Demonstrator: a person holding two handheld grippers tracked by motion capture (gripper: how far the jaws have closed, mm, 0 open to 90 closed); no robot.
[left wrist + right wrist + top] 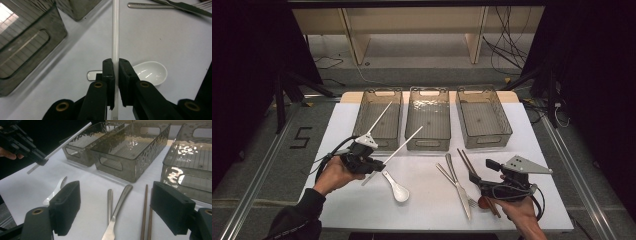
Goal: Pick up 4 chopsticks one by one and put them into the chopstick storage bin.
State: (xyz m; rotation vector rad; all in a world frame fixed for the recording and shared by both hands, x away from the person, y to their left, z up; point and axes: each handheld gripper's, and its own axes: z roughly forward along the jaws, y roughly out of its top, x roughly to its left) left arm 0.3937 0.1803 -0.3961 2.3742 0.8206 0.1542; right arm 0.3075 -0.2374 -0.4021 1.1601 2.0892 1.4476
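My left gripper point(371, 164) is shut on a long white chopstick point(404, 142), which it holds above the table, slanting toward the bins. In the left gripper view both jaws press on the white chopstick point(115, 37) over a white spoon point(150, 72). A second white chopstick point(382, 116) lies slanted in the left bin point(364, 112). My right gripper point(482, 172) stands open low over brown chopsticks point(467, 162), near a knife point(459, 187) and a fork point(447, 175). Its own view shows the knife point(117, 207) and the brown chopsticks point(146, 212) between wide jaws.
Three smoky clear bins stand in a row at the back: left, middle point(428, 145) and right point(484, 142). The white spoon point(397, 189) lies on the white table point(422, 210) in front of the left gripper. Cables trail on the floor beyond.
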